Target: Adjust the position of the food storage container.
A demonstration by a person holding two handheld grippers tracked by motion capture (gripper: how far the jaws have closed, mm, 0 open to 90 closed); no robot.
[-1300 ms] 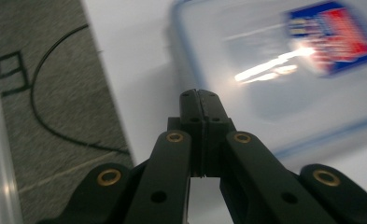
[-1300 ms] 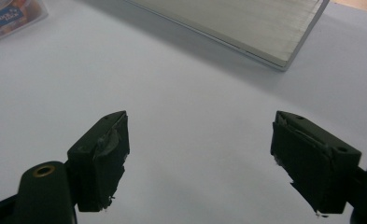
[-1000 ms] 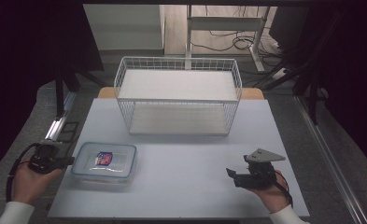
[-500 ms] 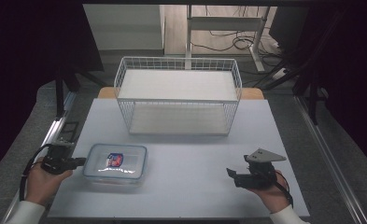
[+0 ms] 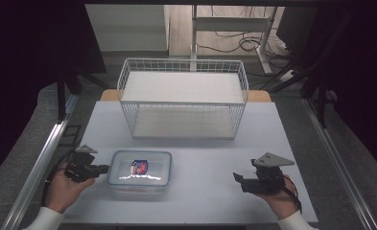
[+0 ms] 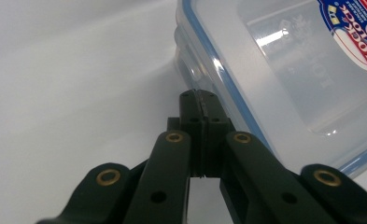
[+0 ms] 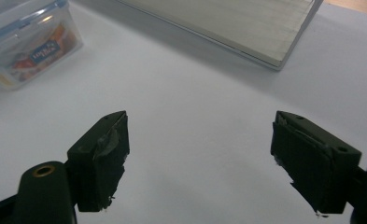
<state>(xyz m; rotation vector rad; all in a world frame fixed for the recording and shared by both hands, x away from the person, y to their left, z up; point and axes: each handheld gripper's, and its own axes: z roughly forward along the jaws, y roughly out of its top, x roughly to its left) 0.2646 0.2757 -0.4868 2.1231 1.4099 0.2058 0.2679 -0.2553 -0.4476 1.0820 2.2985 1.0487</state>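
Observation:
A clear plastic container (image 5: 140, 170) with a blue-rimmed lid and a red and blue label lies flat on the white table, front left. My left gripper (image 5: 103, 168) is shut, and its tips press against the container's left side. The left gripper view has those closed jaws (image 6: 200, 98) right at the container (image 6: 284, 70) wall, below the lid rim. At the front right, my right gripper (image 5: 237, 178) is held open just above the table, pointing left, with nothing between its jaws (image 7: 200, 154). Far off at the upper left of its view sits the container (image 7: 27, 42).
A white wire basket (image 5: 183, 96) with a pale board bottom (image 7: 228, 23) stands at the back middle of the table (image 5: 205, 153). Bare tabletop separates the container from my right gripper. Metal rails run along both sides of the table.
The container has slid to the right across the table, with my shut left gripper following against its left side. My right gripper has stayed in place, open.

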